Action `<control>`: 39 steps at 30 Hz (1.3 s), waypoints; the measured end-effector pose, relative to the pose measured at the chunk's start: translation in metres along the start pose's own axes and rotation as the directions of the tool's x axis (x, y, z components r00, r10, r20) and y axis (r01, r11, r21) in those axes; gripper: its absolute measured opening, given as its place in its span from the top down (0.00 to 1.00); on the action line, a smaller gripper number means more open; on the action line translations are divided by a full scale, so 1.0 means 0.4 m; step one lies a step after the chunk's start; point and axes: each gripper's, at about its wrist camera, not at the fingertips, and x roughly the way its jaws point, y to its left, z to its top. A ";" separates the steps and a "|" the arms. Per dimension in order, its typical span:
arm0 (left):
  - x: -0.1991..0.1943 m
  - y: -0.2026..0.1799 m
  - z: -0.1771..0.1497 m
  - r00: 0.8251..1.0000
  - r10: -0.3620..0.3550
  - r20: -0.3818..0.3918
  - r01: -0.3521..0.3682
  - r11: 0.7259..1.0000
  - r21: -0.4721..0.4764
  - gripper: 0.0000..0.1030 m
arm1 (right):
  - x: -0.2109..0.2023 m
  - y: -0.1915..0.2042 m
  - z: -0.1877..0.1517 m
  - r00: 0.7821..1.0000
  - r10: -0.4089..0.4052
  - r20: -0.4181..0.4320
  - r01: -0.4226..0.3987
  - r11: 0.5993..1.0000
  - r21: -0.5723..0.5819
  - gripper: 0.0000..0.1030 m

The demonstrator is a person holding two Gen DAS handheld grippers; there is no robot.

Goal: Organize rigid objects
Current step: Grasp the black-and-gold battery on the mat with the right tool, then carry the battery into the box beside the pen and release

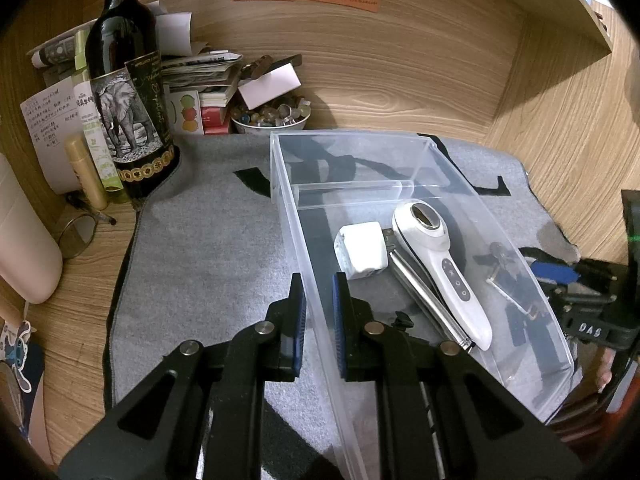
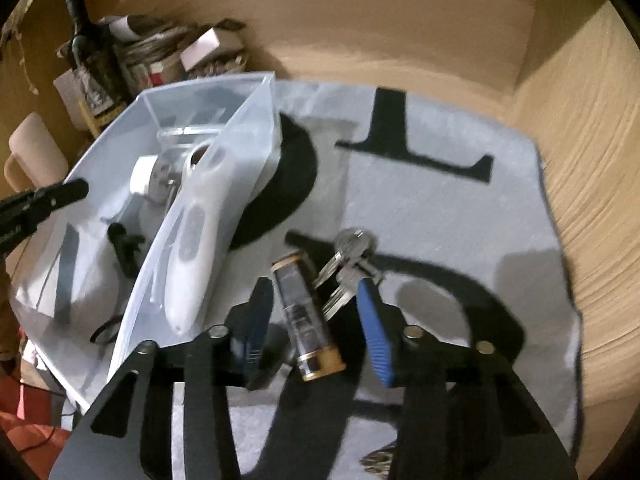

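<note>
**Clear bin on grey felt, jaws astride its wall**

A transparent plastic bin (image 1: 420, 160), thin-walled and rectangular with a low clear divider across it, sits on a grey felt mat (image 1: 208, 248) printed with bold black shapes. The mat covers a wood-grain desk (image 1: 560, 128).

Inside the bin's near compartment lie a white cube-shaped charger (image 1: 362, 250), a glossy white handheld device (image 1: 436, 264) with a round metal head and a grey button strip, and a slim metal rod (image 1: 424, 300) beside it.

The left gripper (image 1: 319, 288) has black arms and ribbed blue pads; its jaws stand on either side of the bin's left wall, narrowly parted, and whether they press the wall cannot be told.

The right gripper (image 2: 316, 300), blurred in its own view, has its jaws spread wide around a cylindrical tube (image 2: 306, 320), clear-bodied with gold bands at both ends, lying on the mat just right of the bin. A bunch of metal keys (image 2: 348, 264) rests at the tube's far right, touching the right pad.

At the far left stands a dark glass wine bottle (image 1: 128, 92) whose label shows an elephant; its lettering is too small to read. Nearby are stacked booklets (image 1: 204, 76) and a white bowl of glassy stones (image 1: 272, 116). "DAS" is written in white on the right gripper's body.
</note>
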 end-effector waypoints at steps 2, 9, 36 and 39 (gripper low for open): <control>0.000 0.000 0.000 1.000 0.000 0.000 0.000 1.000 0.000 0.88 | 0.012 0.009 -0.006 1.000 0.006 -0.016 -0.006 1.000 -0.010 0.67; 0.000 0.001 0.000 1.000 -0.001 0.000 0.001 1.000 0.000 0.88 | 0.048 0.027 -0.015 0.999 -0.002 -0.042 0.000 0.999 -0.042 0.78; 0.001 -0.003 0.001 1.000 -0.003 -0.001 0.003 1.000 -0.001 0.88 | -0.165 0.067 0.117 0.963 0.019 0.270 -0.001 0.998 -0.067 0.79; 0.002 -0.004 0.002 1.000 -0.003 0.000 0.003 1.000 -0.001 0.88 | -0.173 0.098 0.127 0.957 0.051 0.284 -0.023 0.995 -0.100 0.79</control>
